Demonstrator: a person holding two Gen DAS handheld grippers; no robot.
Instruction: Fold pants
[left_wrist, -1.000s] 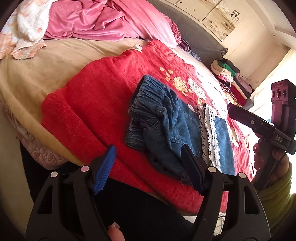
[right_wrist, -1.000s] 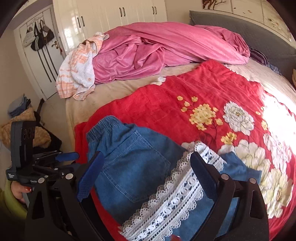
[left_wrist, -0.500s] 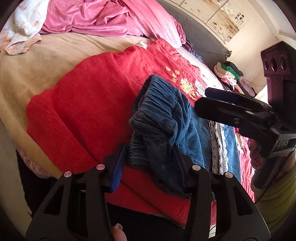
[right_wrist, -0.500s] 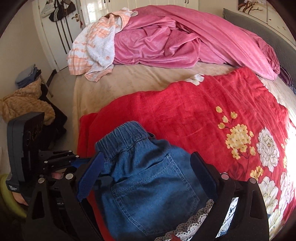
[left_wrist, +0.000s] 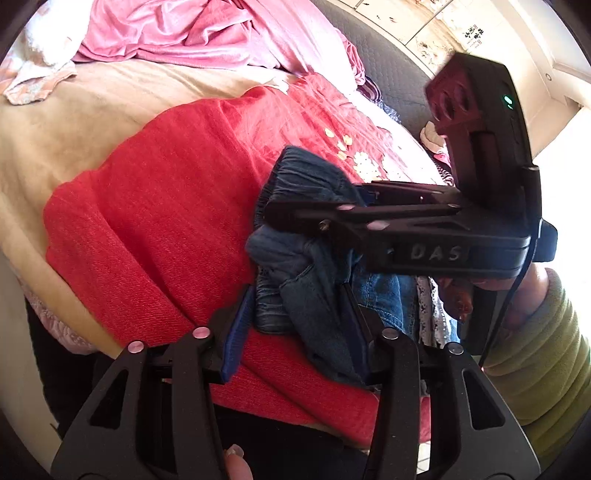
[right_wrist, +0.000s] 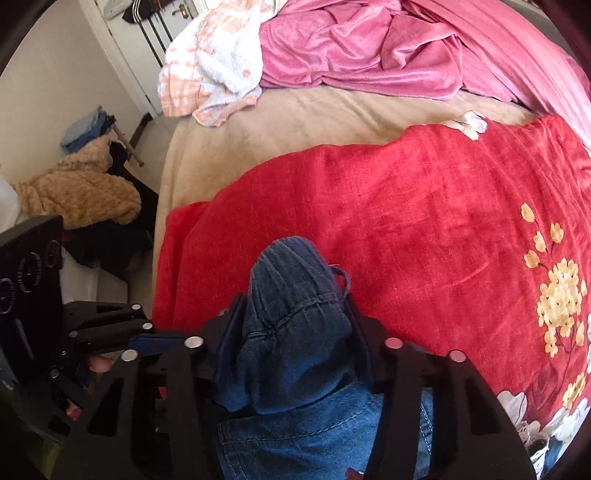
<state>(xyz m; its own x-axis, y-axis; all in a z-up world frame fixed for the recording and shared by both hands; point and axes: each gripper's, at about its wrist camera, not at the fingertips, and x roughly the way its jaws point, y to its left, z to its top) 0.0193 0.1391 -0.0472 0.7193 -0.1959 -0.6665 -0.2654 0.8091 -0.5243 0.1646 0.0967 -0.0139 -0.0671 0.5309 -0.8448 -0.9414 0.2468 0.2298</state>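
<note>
The blue denim pants (left_wrist: 310, 280) lie on a red flowered blanket (left_wrist: 166, 206) on the bed. My left gripper (left_wrist: 295, 332) is shut on the near corner of the pants' waist end, the denim bunched between its fingers. My right gripper (right_wrist: 291, 332) is shut on the elastic waistband of the pants (right_wrist: 291, 295), which bulges up between its fingers. In the left wrist view the right gripper (left_wrist: 406, 229) reaches across from the right, just above the left one. The white lace trim (left_wrist: 430, 306) shows behind it.
A pink blanket (right_wrist: 388, 48) and a white and orange towel (right_wrist: 214, 62) are heaped at the far side of the beige bedsheet (right_wrist: 277, 122). A tan fleece garment (right_wrist: 81, 192) lies off the bed at the left. The bed's near edge is just below the grippers.
Both grippers moved in onto the waist end of the pants and closed on it. The waistband is now bunched and lifted off the blanket.
</note>
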